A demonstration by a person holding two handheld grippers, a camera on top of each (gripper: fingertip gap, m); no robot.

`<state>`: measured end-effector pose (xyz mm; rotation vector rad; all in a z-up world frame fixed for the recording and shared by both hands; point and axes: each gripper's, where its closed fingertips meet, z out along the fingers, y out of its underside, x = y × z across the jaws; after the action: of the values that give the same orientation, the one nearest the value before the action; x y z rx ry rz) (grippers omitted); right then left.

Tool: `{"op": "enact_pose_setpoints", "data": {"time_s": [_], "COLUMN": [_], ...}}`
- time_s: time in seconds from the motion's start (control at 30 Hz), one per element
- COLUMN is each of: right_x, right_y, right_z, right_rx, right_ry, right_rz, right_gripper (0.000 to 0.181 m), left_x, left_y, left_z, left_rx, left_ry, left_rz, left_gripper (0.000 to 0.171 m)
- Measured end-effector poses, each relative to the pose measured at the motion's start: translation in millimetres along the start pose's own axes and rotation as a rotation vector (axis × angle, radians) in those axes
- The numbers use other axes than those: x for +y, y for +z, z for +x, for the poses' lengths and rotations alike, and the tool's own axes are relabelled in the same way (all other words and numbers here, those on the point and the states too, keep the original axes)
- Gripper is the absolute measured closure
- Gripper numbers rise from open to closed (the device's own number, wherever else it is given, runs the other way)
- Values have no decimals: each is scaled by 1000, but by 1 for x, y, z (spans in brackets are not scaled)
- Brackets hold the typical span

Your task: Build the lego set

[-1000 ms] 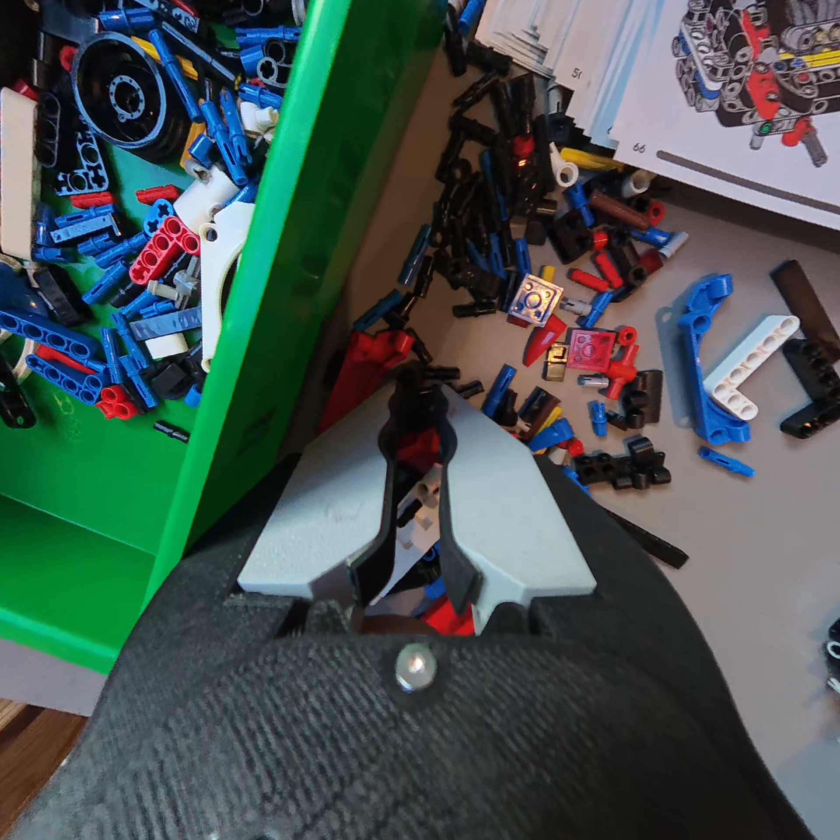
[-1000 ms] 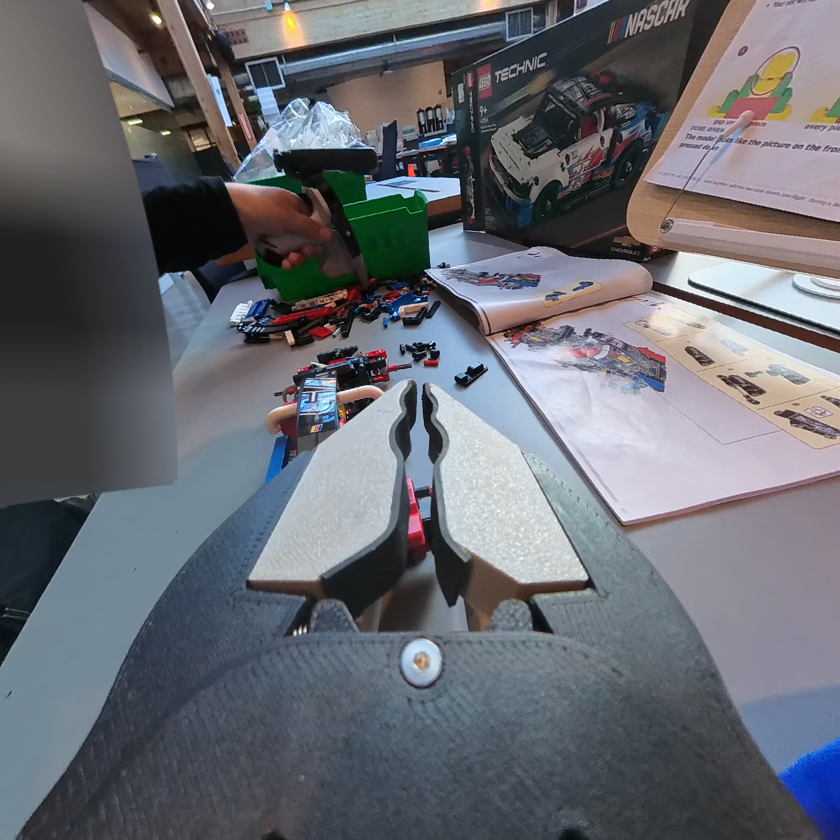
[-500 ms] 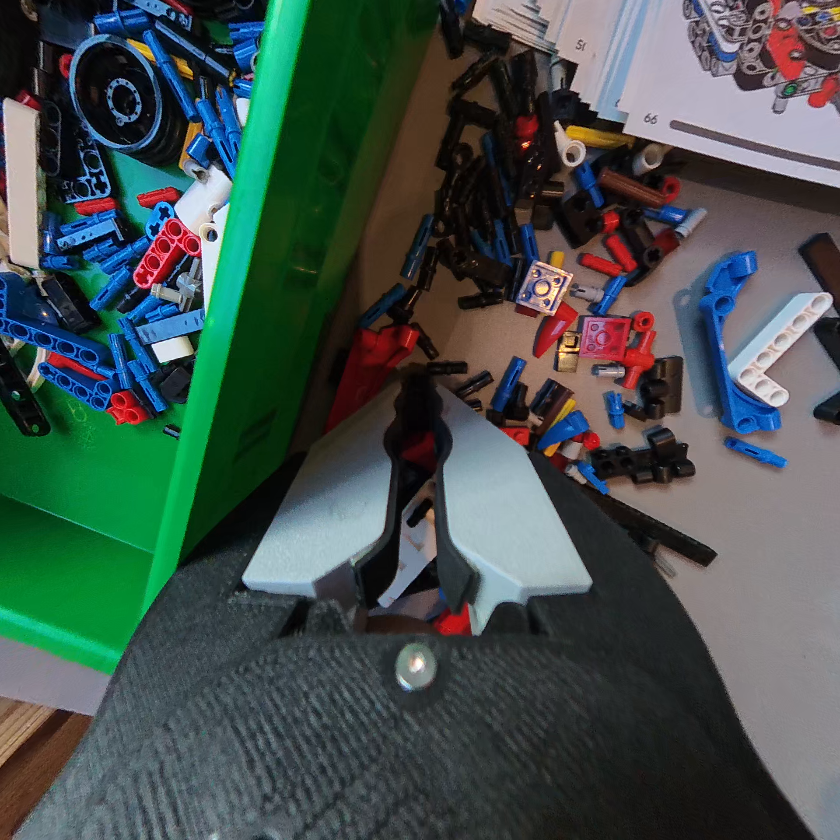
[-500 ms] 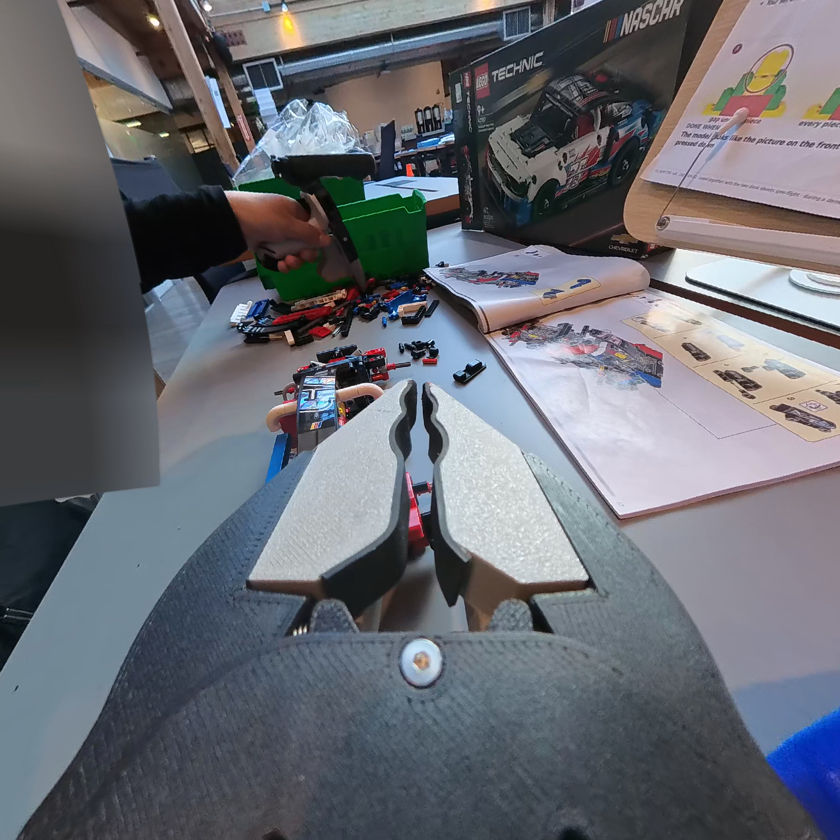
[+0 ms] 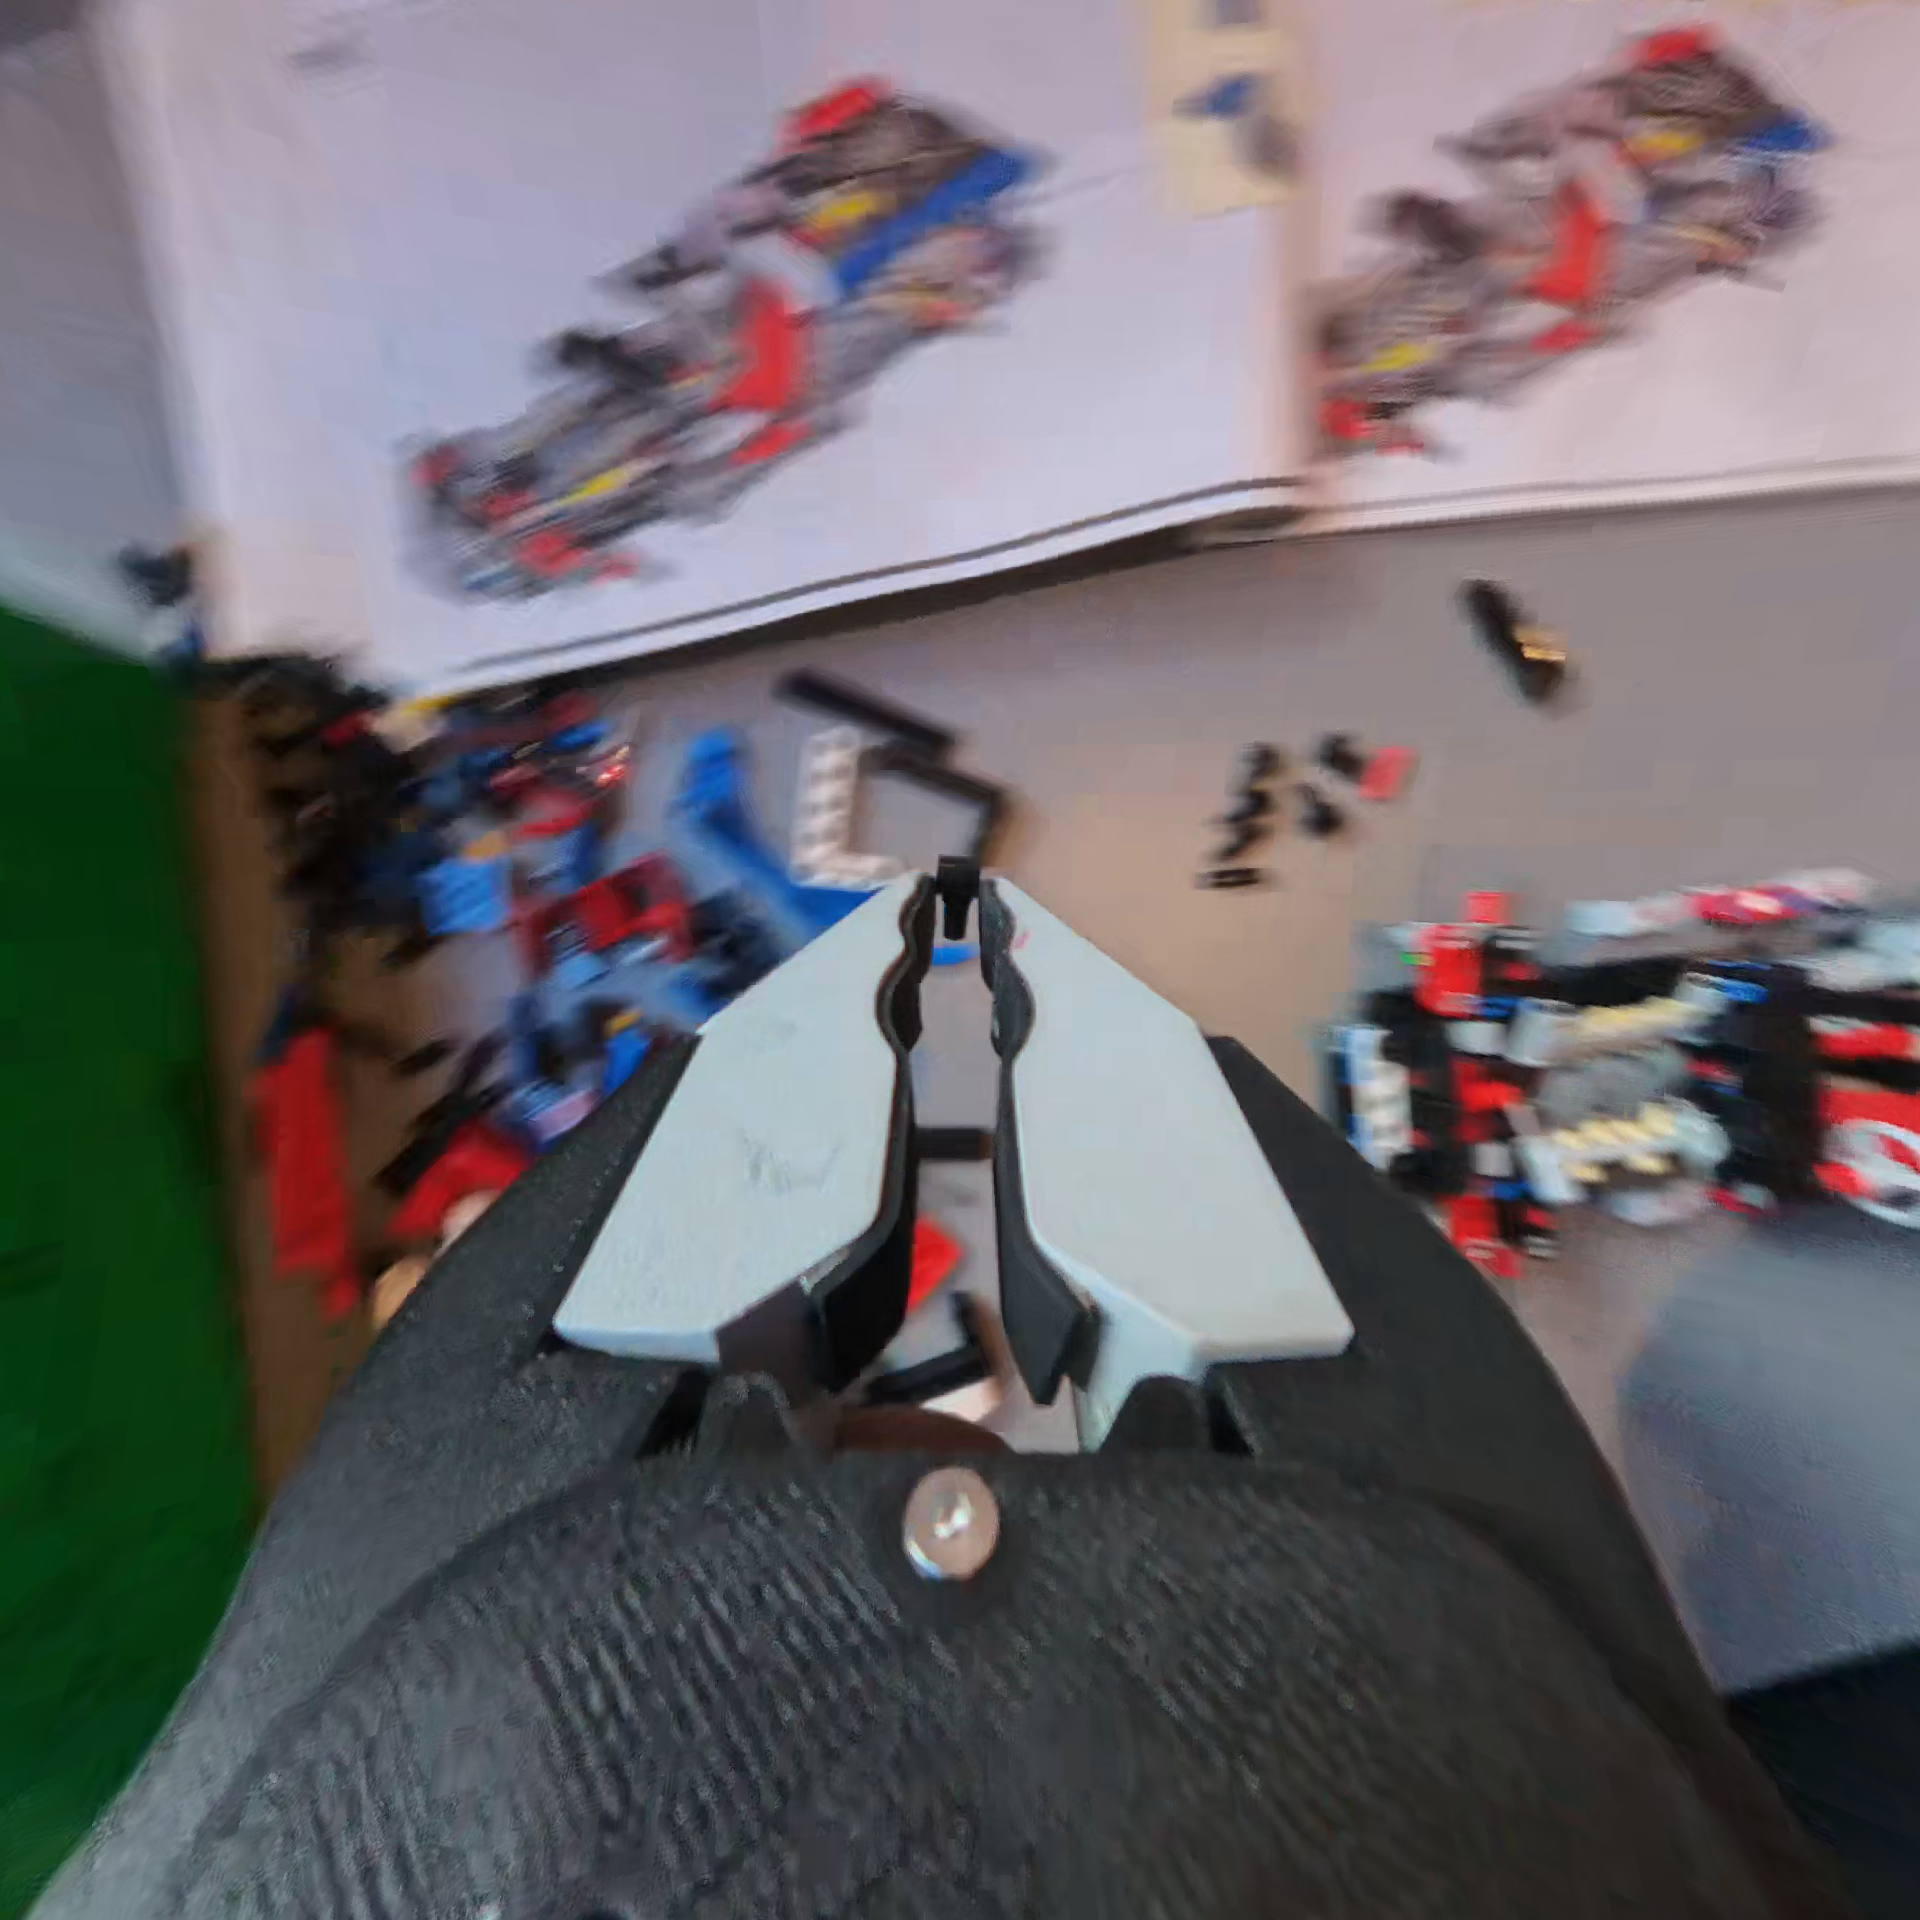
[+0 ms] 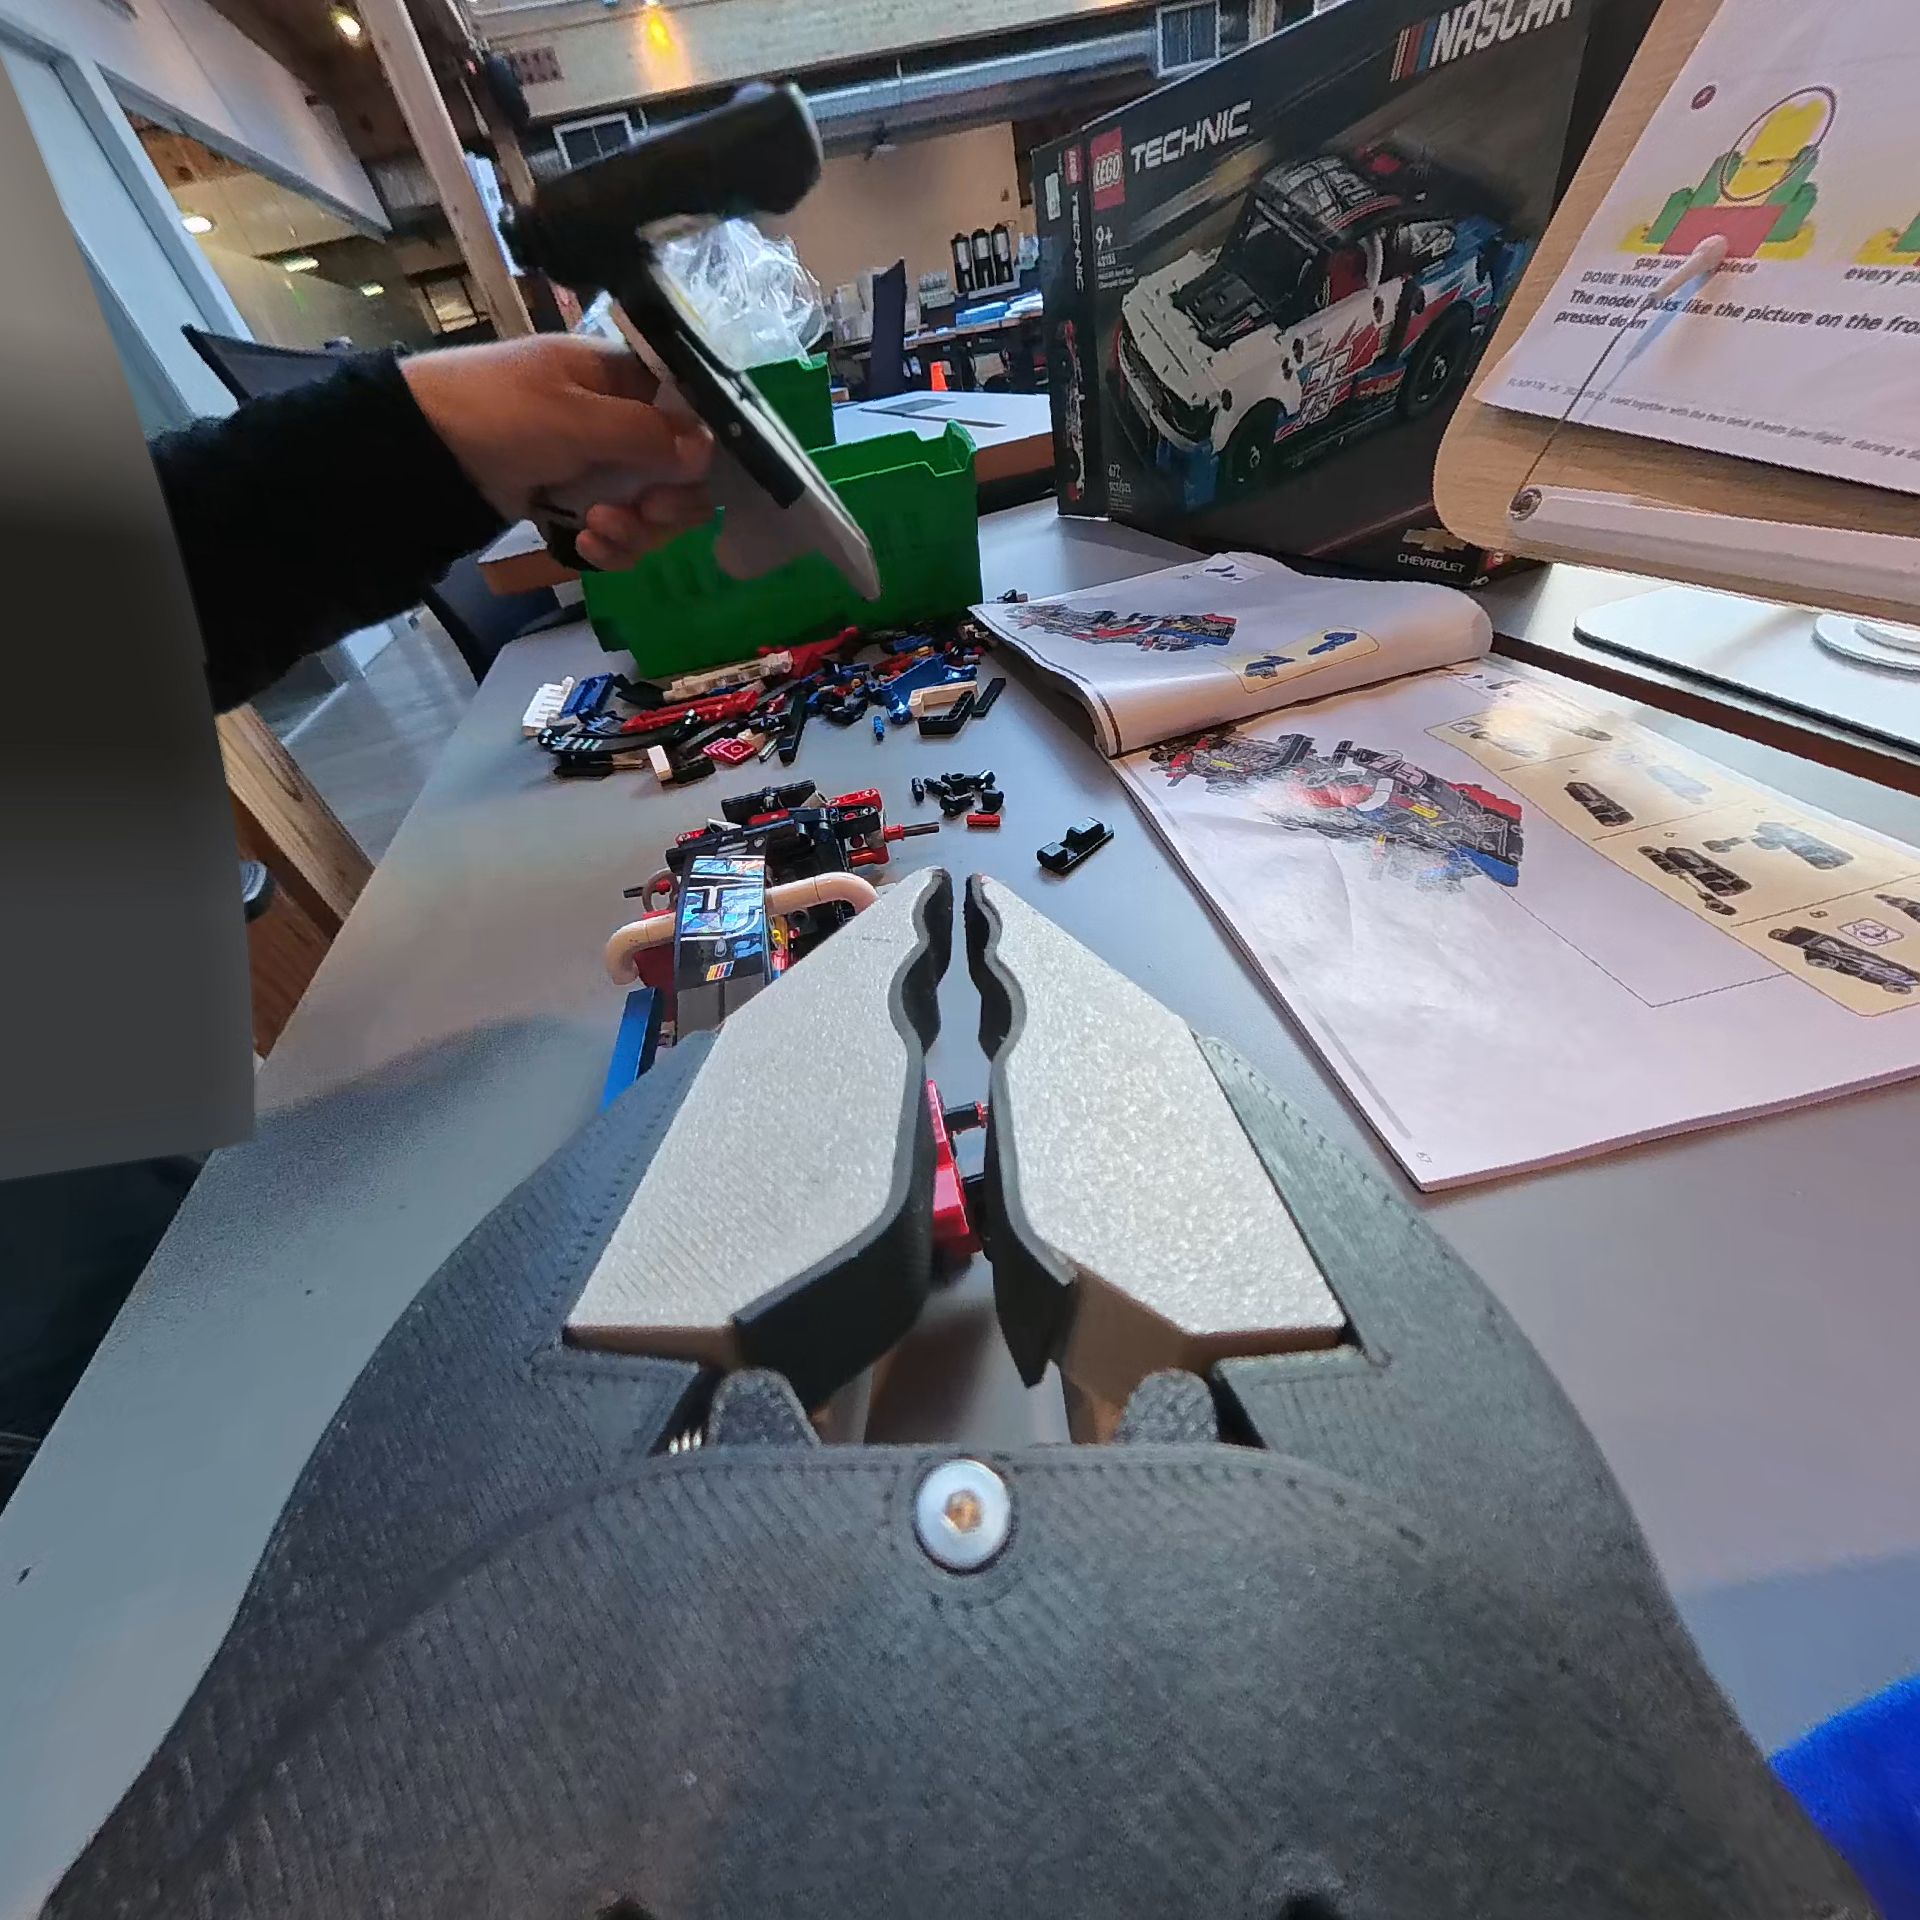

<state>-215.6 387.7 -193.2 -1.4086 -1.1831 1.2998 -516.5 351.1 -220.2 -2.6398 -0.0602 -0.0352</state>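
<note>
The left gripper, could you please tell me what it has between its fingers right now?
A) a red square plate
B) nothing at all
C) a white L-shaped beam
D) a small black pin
D: in the left wrist view the left gripper pinches a small black pin at the tips of its fingers, raised above the blurred loose pieces on the grey table.

Bare table [image 6: 1195, 831] between loose pieces [image 6: 769, 707] and booklet [image 6: 1558, 935] — chassis [image 6: 769, 894] crowds the near side.
</note>
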Motion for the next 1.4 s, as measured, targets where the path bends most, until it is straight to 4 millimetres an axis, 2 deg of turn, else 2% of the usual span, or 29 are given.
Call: {"op": "enact_pose_setpoints", "data": {"time_s": [0.07, 0.13, 0.3, 0.37, 0.5, 0.63, 0.9, 1.13, 1.23, 1.33, 1.4], "right_x": [0, 1, 1, 1, 2, 2, 2, 2, 1, 2, 3], "right_y": [1, 1, 1, 2, 3, 2, 2, 2, 2, 2, 3], "right_z": [0, -1, -1, -2, -3, 0, 12, 17, 20, 25, 29], "right_rx": [1, 4, 12, 8, 8, 12, 53, 83, 106, 136, 164], "right_ry": [-7, -16, -29, -29, -34, -21, -16, -25, -29, -45, -64], "right_rz": [-4, -8, -11, -11, -19, -16, -19, -19, -19, -24, -35], "right_gripper": [181, 181, 181, 181, 181, 181, 181, 181, 181, 180, 180], "left_x": [-9, -16, -17, -18, -8, -2, 0, -23, -31, -44, -53], "left_y": [12, 27, 63, 73, 81, 81, 78, 59, 44, 28, 21], "left_z": [51, 85, 119, 119, 127, 134, 129, 114, 116, 121, 120], "left_rx": [90, 132, 194, 182, 222, 241, 234, 226, 243, 242, 205], "left_ry": [108, 205, 317, 303, 325, 358, 370, 275, 219, 233, 244], "left_rz": [-18, -29, -77, -69, -81, -80, -8, 187, 311, 498, 563], "left_gripper": [166, 166, 167, 167, 162, 157, 145, 144, 144, 144, 143]}}
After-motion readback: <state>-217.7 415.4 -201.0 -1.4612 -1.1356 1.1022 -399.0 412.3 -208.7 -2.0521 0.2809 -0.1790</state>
